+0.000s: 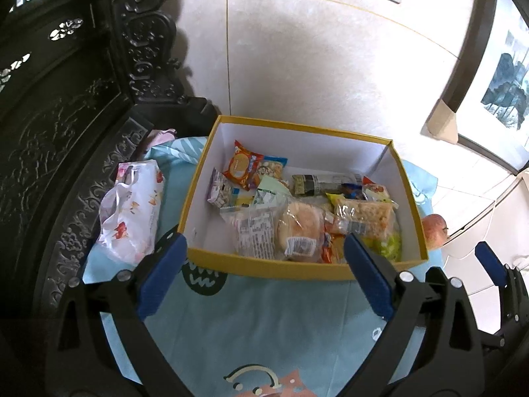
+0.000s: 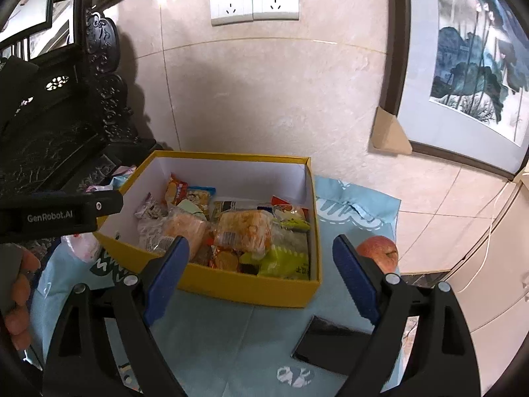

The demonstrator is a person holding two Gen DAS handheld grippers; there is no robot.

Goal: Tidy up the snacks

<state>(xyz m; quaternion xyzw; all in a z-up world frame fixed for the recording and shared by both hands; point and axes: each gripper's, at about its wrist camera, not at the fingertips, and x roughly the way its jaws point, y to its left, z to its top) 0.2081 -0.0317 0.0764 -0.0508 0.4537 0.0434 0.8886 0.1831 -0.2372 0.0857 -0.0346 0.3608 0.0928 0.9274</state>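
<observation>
A yellow box (image 1: 264, 266) with white inner walls stands on a light blue cloth (image 1: 264, 327) and holds several snack packs, among them a wrapped bun (image 1: 302, 228), an orange packet (image 1: 241, 165) and a rice-cracker pack (image 1: 363, 215). My left gripper (image 1: 264, 264) hangs open above the box's near wall with nothing between its blue pads. My right gripper (image 2: 261, 276) is also open and empty, over the near wall of the box (image 2: 251, 292). From the right wrist, the bun pack (image 2: 244, 231) and a green packet (image 2: 284, 261) lie at the near end.
A red apple (image 2: 380, 251) lies right of the box and a black phone (image 2: 324, 340) in front of it. A flowered tissue pack (image 1: 132, 211) lies to the left. Dark carved furniture (image 1: 66, 99) borders the left; a tiled wall with sockets (image 2: 254, 1) and a framed painting (image 2: 463, 66) stands behind.
</observation>
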